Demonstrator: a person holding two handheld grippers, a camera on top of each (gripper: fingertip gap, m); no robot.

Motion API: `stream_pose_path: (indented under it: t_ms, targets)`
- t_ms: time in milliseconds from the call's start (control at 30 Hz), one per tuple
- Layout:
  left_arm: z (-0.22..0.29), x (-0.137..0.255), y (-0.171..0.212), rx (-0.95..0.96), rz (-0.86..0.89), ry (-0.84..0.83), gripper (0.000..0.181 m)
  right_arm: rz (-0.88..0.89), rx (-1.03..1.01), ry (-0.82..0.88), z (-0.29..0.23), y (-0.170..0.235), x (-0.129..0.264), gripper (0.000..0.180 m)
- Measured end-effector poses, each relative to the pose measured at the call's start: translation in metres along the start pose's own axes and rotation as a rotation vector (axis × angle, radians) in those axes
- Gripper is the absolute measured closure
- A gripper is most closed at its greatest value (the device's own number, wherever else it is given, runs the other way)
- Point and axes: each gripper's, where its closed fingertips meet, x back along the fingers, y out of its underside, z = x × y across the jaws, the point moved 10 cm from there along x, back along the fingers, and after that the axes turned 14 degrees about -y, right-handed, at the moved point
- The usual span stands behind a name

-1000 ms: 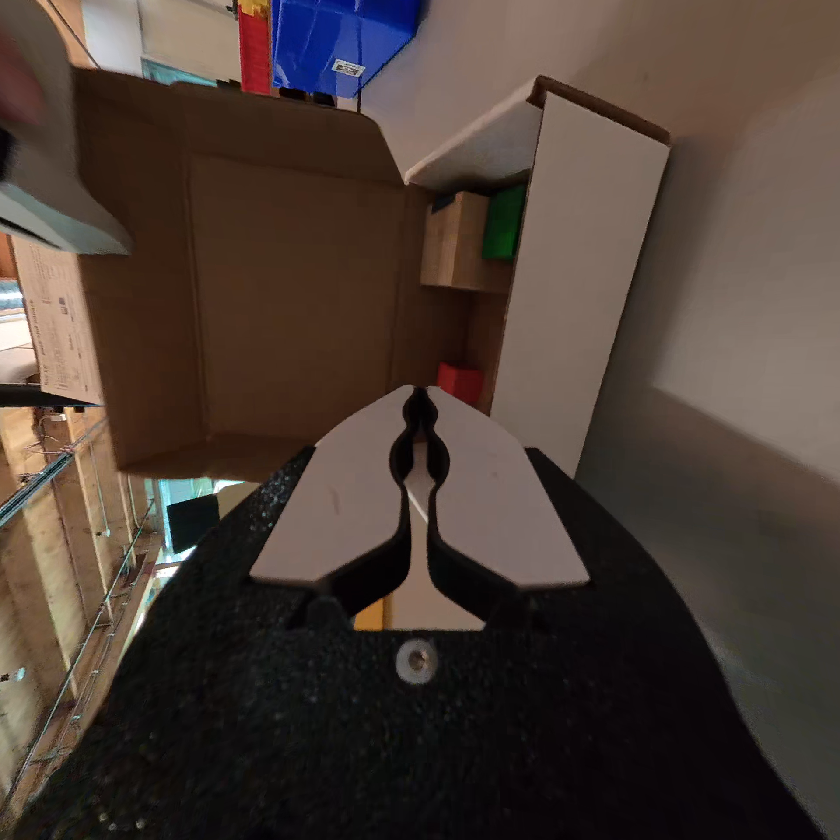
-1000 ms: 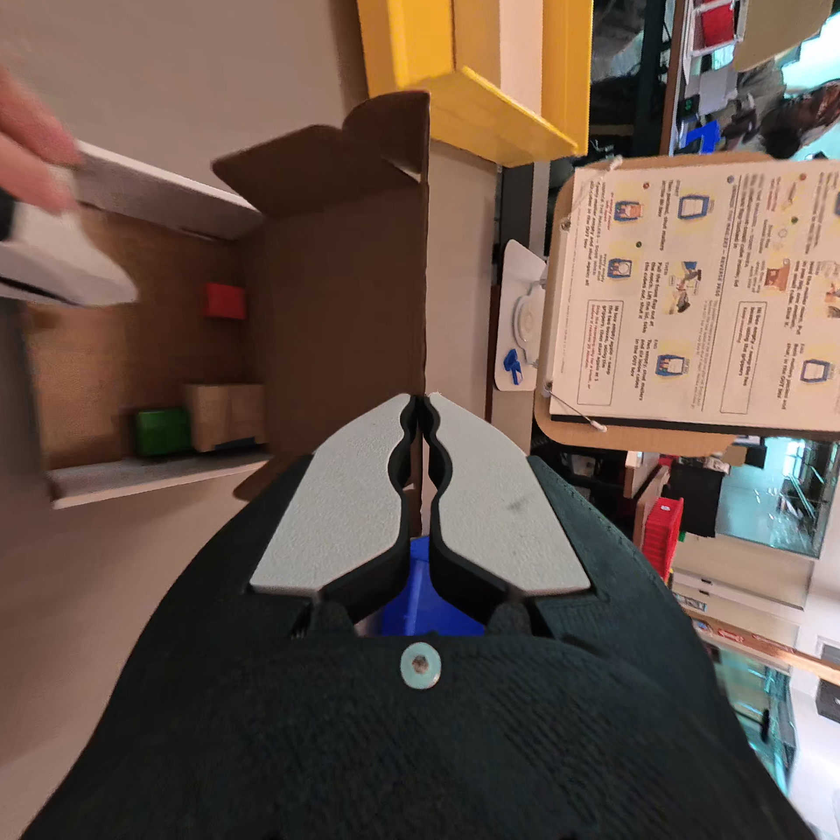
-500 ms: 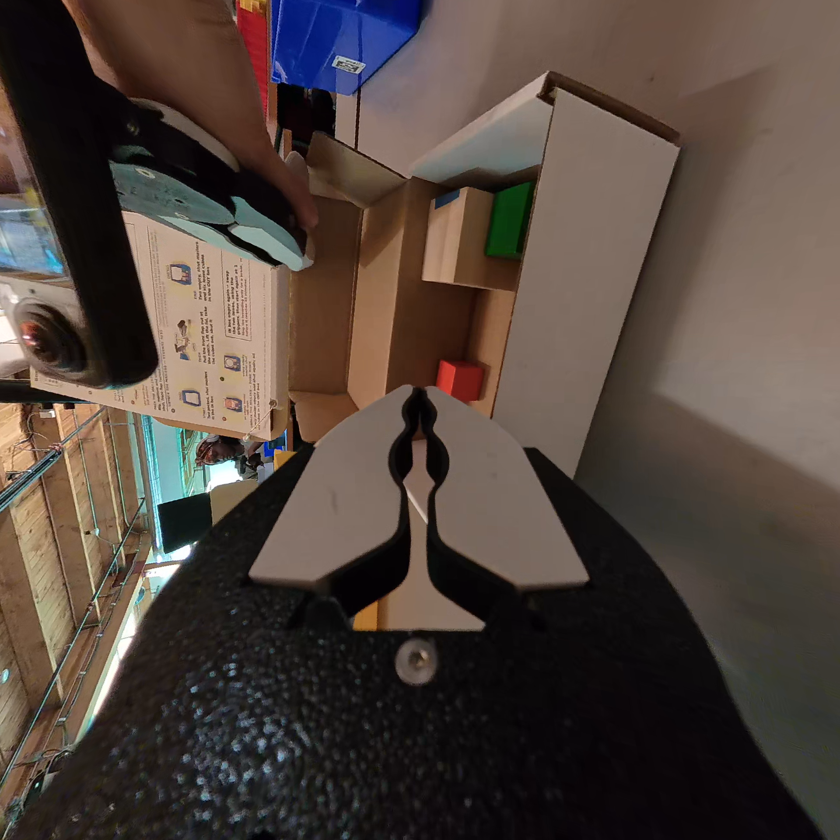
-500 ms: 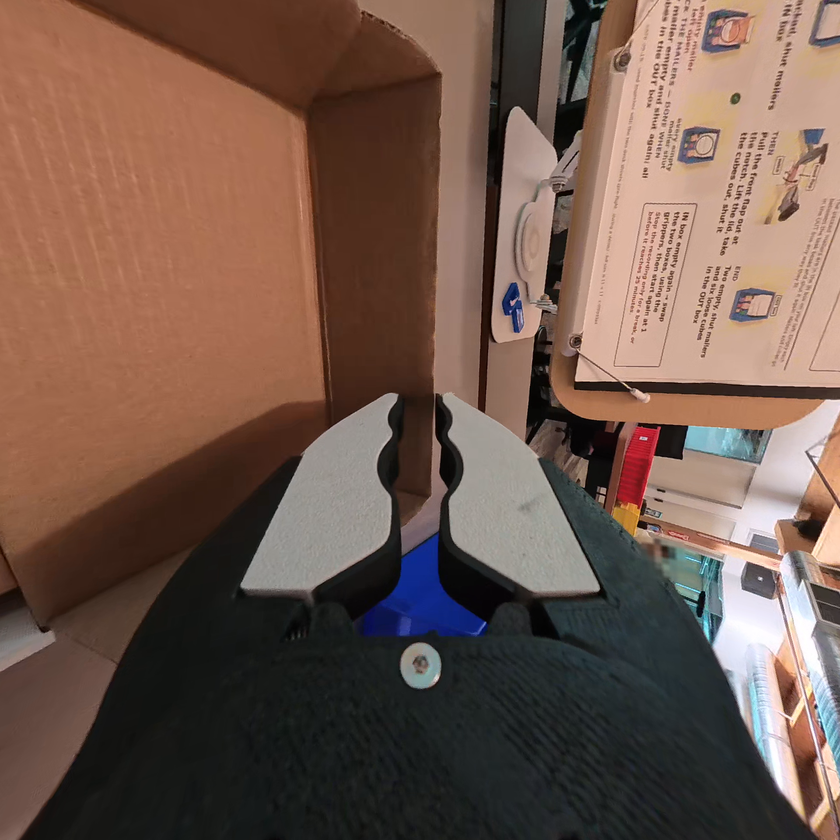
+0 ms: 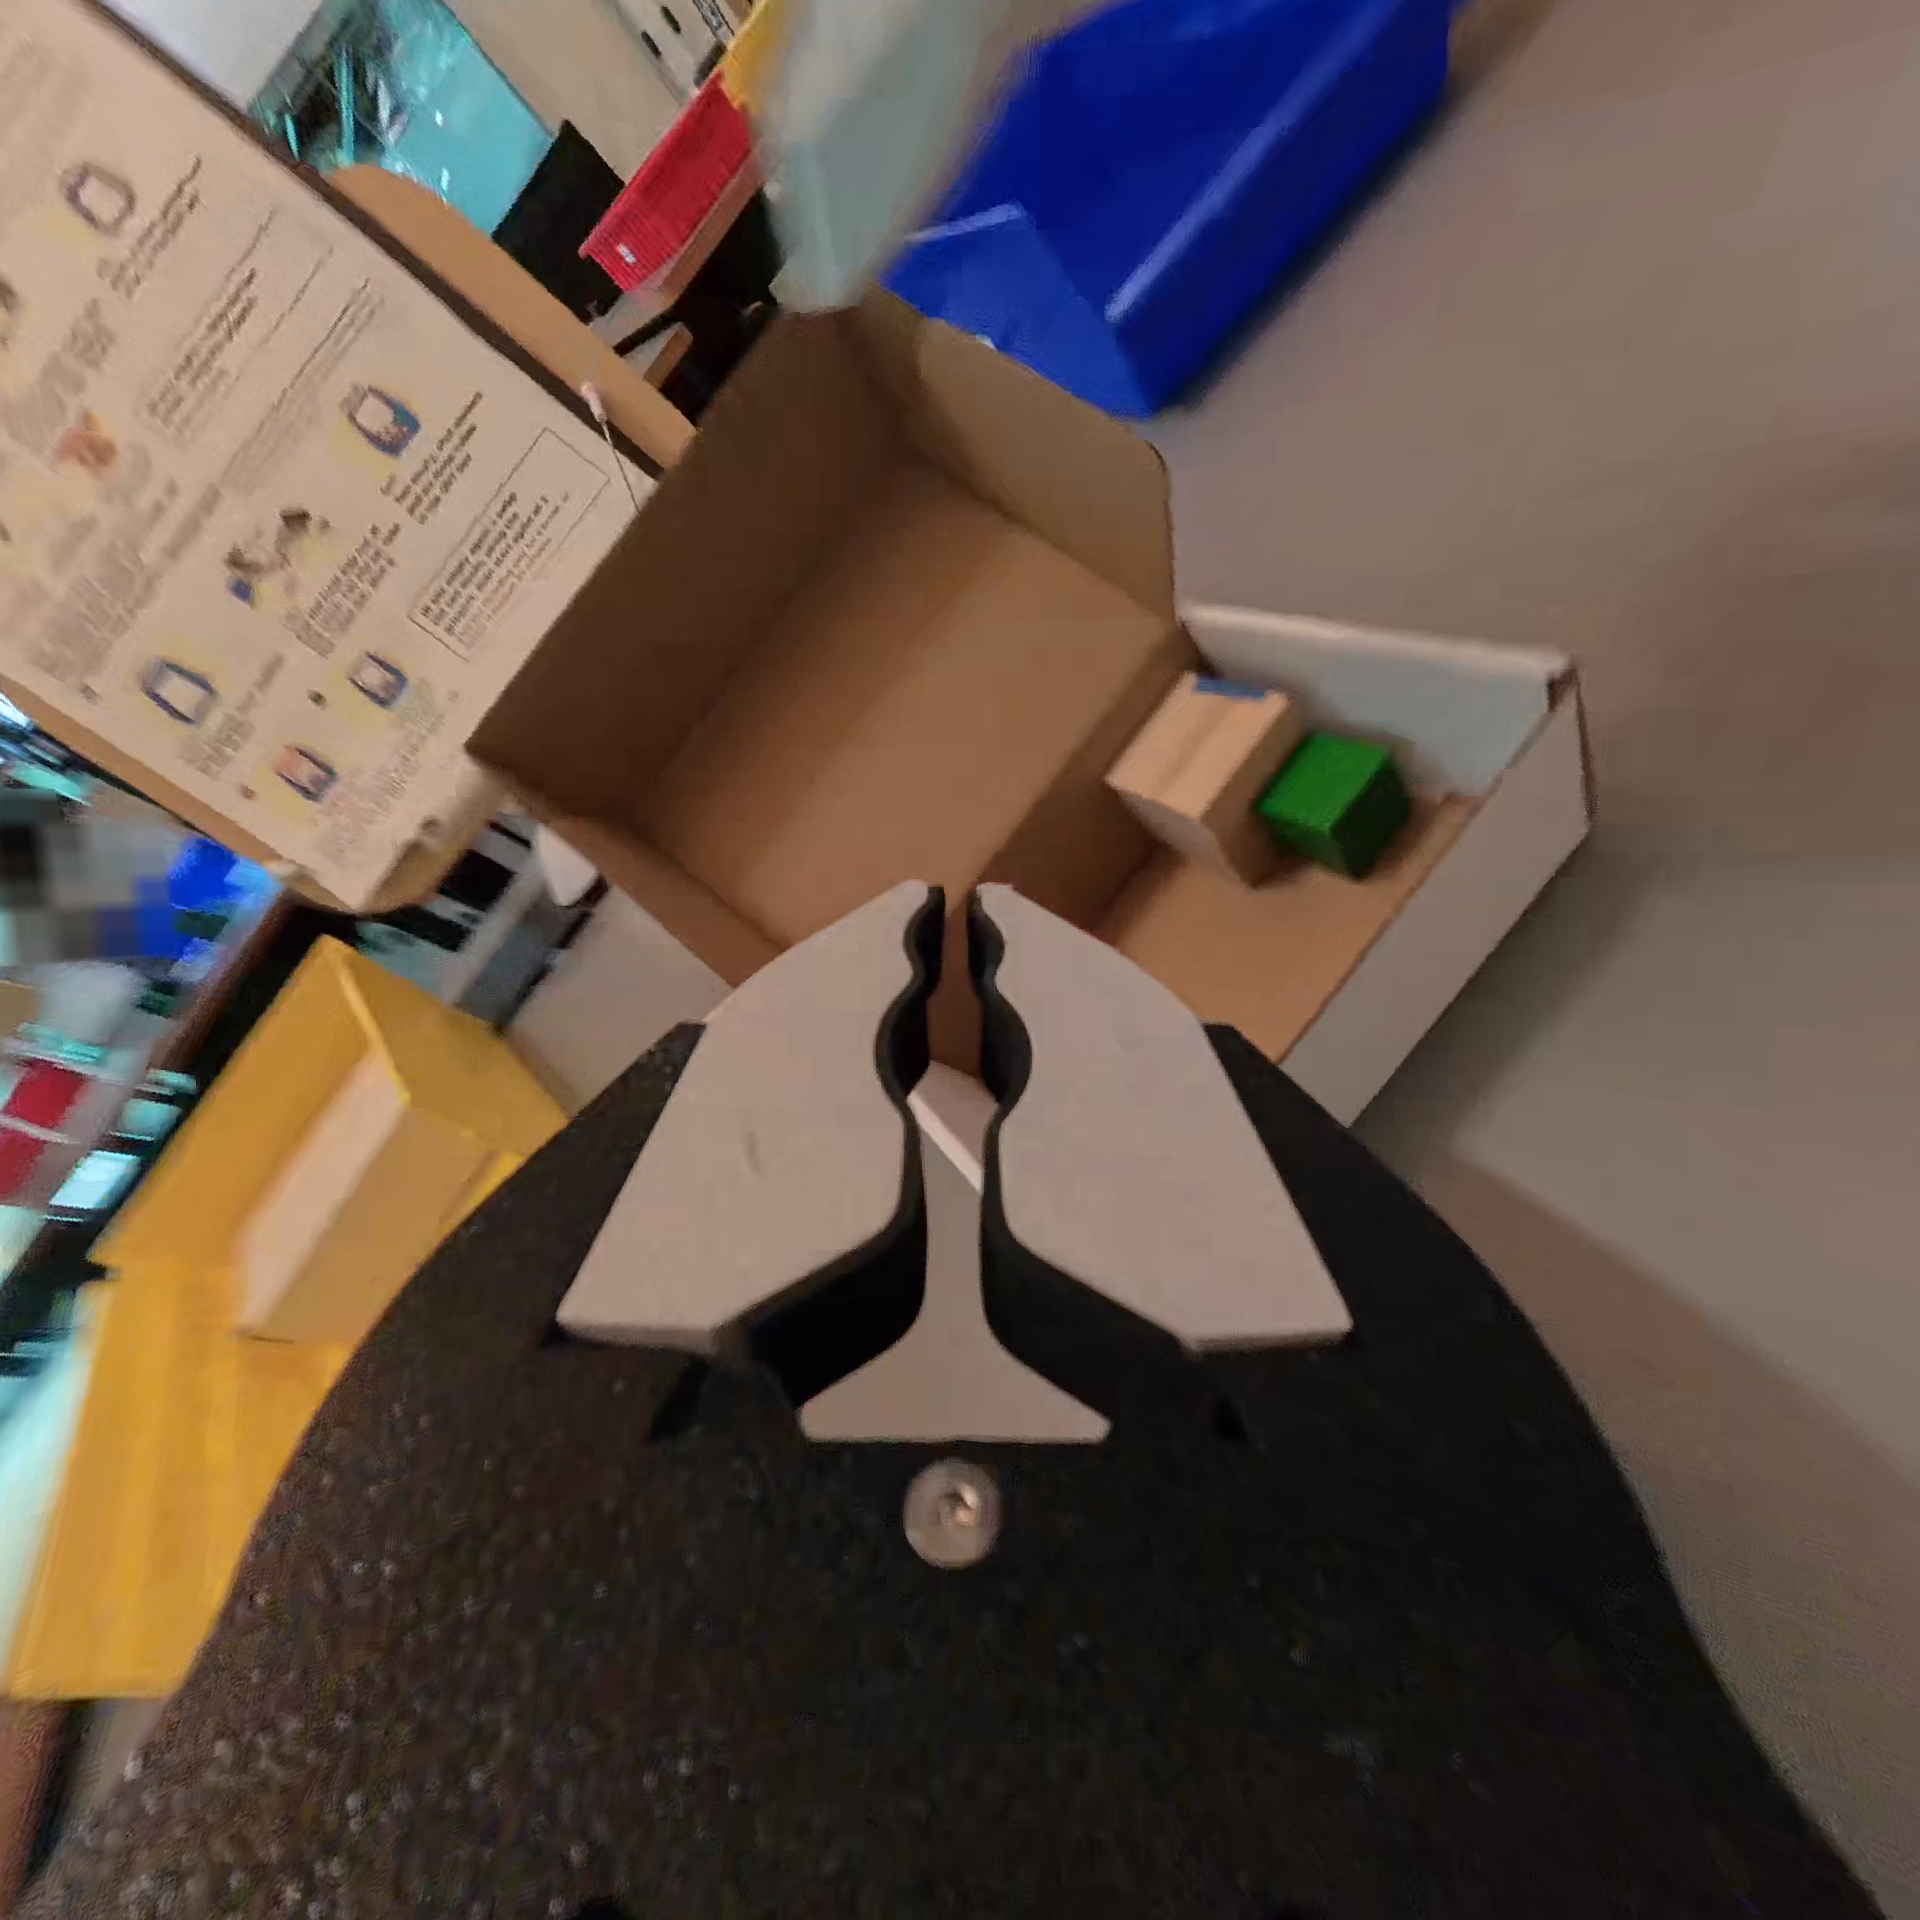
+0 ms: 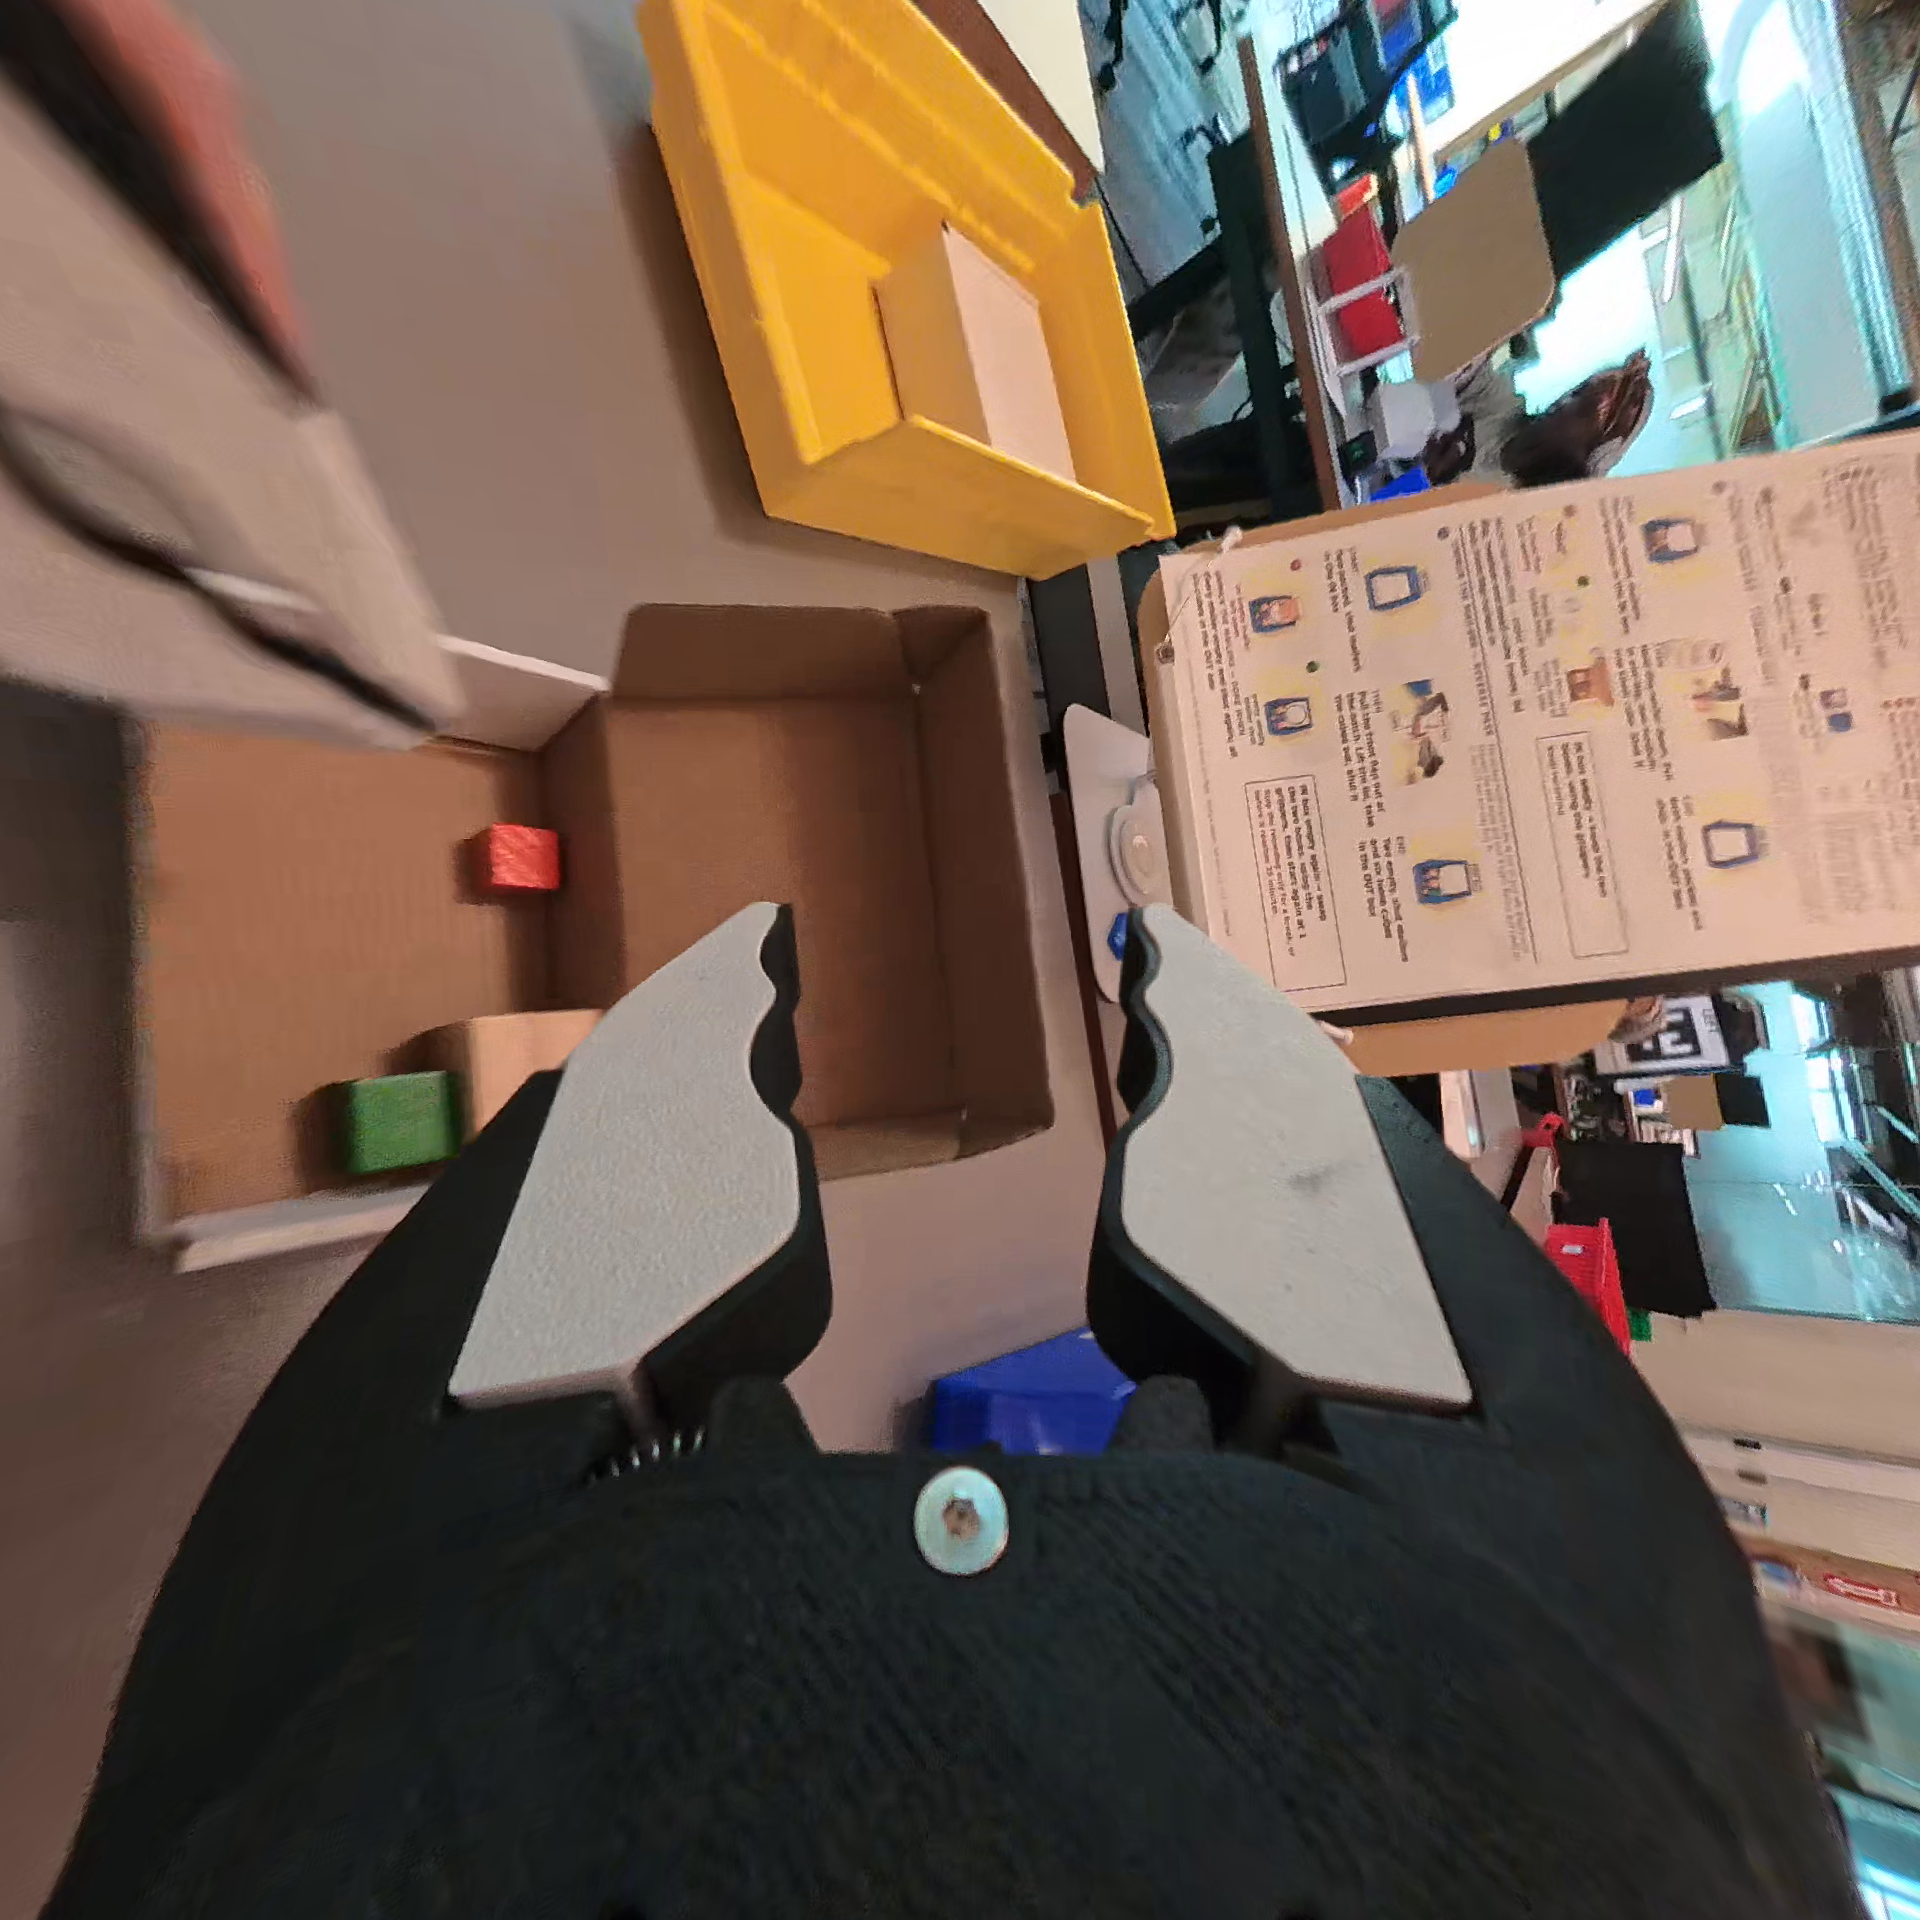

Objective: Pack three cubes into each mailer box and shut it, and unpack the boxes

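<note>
At frame centre the mailer box (image 6: 831,883) lies open for its cubes; right gripper (image 6: 961,935) fingers spread, left gripper (image 5: 956,904) fingers nearly together, gripping nothing.

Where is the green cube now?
In both wrist views the green cube lies inside the open mailer box, in a corner beside the wooden cube, apart from the red cube.

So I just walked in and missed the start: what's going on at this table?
A person is working an open mailer box with two handheld claws. Its lid lies back, and a red cube, a green cube and a tan wooden block sit inside. The right claw is open and empty; the left claw is nearly shut at the box's near wall.
</note>
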Motion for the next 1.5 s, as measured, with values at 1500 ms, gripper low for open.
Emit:
stream_pose_path:
  t_ms: [1500]
  targets:
    - [-0.042,-0.029,0.051,0.538,-0.347,0.253,0.126,-0.502,-0.936,-0.124,-0.053,0.037,-0.119,0.126]
